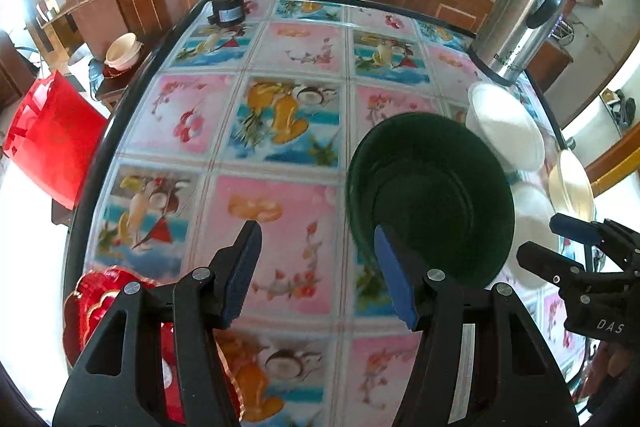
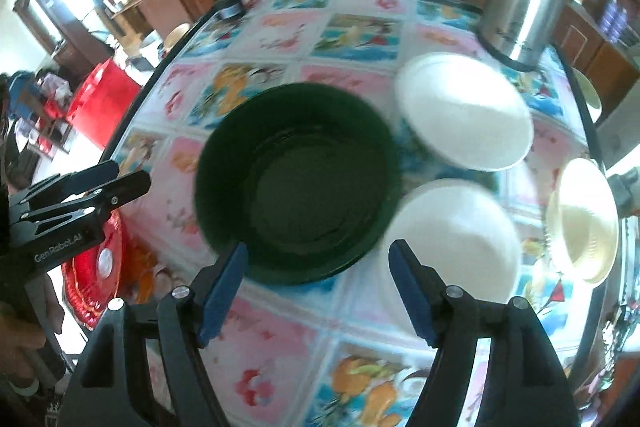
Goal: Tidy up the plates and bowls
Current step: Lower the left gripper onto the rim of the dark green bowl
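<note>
Fruit-print tiled counter under wood panelling: dark green round plastic bowl mid-counter, two white bowls and a cream plate scattered beside it, nothing stacked yet; left tool and right tool both gape empty.

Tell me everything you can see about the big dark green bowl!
The dark green bowl is round, deep and looks like plastic, with ring-shaped steps inside. It appears empty and sits upright on the picture-tiled table. Two white bowls stand close on its right. Neither gripper touches it.
</note>
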